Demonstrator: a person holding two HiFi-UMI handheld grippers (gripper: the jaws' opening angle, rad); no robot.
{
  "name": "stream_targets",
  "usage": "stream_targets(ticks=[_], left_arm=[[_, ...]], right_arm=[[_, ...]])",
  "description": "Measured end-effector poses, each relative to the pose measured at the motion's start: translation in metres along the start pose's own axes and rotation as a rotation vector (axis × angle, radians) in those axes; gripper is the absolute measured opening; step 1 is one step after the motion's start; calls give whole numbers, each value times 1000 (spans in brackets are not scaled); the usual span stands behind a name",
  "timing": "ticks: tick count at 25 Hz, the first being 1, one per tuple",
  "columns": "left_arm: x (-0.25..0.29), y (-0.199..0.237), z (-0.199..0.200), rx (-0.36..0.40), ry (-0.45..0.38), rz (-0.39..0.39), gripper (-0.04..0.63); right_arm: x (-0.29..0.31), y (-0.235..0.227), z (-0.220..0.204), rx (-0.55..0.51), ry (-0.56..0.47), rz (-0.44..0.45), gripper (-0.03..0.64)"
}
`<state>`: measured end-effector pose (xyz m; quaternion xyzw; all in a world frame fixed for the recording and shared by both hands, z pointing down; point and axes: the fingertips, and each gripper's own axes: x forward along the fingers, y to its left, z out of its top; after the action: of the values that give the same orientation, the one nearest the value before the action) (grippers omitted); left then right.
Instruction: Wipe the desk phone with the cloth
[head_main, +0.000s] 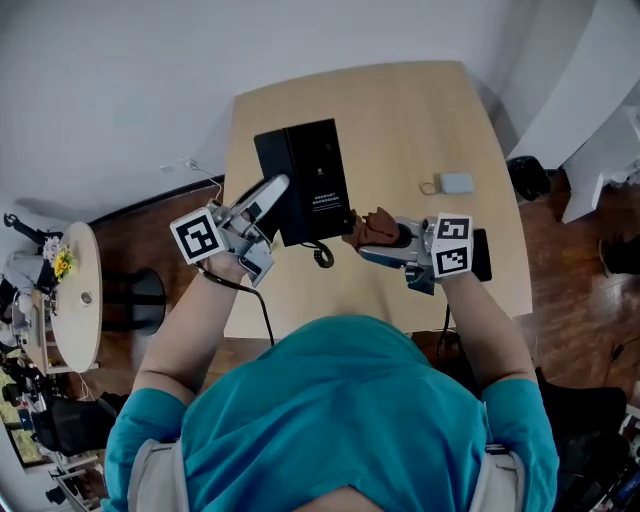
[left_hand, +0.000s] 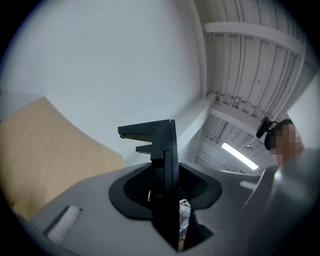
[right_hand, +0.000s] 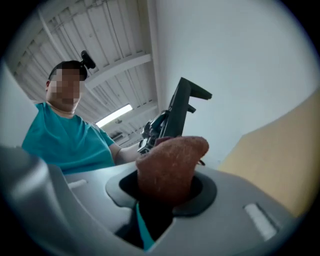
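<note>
Both tongs are clenched: left gripper (head_main: 272, 195) pinches the phone (head_main: 310, 170) by its left edge over the table (head_main: 420, 120); right gripper (head_main: 388, 236) grasps the cloth (head_main: 372, 226), just right of the phone's near end. The phone's long axis runs away from the person.

A small pale grey box (head_main: 457, 183) lies on my light wooden tabletop (head_main: 400, 110) near its right edge. To my left a round side table (head_main: 85, 330) carries yellow flowers (head_main: 63, 262); a dark bin (head_main: 527, 178) stands on the wooden floor (head_main: 560, 270) at right.
</note>
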<state>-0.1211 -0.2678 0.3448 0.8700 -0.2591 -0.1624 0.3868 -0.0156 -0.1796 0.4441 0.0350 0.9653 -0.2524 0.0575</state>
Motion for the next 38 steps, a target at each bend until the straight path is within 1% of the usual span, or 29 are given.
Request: stream_targets(ticks=[1,3,5,6,8,10,11,14,16,19,21,24,25,26,27,28,29,30,32,33,38], left_arm=[[0,2,1,-7,-14,6,166],[1,5,0,-31,-37,7,166],[3,8,-5,-50,-43,6,166],[5,8,-10,-55,-38,3,166],[11,10,-22,-69,-17,-3,166],[14,14,-34,-89,1,-3,166],[13,16,-38,-100,3,-1,166],[4,24,-40,-130,0,2,166],[-6,35,-40,-139,7,15,166],[-19,61,-58,-167,61,50,166],[-24,81,-82,-213,107,70,166],[-21,109,-121,-287,165,77,166],[-20,121,-134,-293,188,92,166],[-20,137,-146,-274,221,129,166],[-22,156,-158,-239,257,174,166],[-20,172,-168,-214,282,196,166],[-16,184,-178,-210,293,192,166],[-11,195,-186,-223,294,181,166],[0,217,-202,-272,281,161,166],[5,228,-207,-282,278,160,166],[26,271,-218,-251,286,192,166]], right_arm=[[-1,0,-3,18,4,2,138],[-4,7,-16,23,51,13,138],[-3,15,-28,14,91,21,138],[0,17,-29,9,90,23,138],[8,16,-24,-8,60,15,138],[11,9,-21,-13,30,-14,140],[8,5,-21,1,6,-31,140],[-23,-12,-13,76,-114,-109,140],[-46,-24,-14,105,-138,-173,140],[-72,-30,-32,154,-118,-238,139],[-87,-26,-46,181,-113,-267,139],[-104,-14,-64,217,-120,-295,139],[-109,-10,-69,229,-122,-304,139],[-113,-6,-74,239,-121,-315,139],[-117,-2,-78,248,-118,-327,139],[-121,2,-81,255,-113,-342,139],[-125,6,-83,260,-108,-357,139],[-128,10,-85,264,-102,-372,139],[-137,18,-87,269,-90,-402,139],[-141,22,-88,271,-84,-414,139],[-162,38,-91,277,-73,-462,140]])
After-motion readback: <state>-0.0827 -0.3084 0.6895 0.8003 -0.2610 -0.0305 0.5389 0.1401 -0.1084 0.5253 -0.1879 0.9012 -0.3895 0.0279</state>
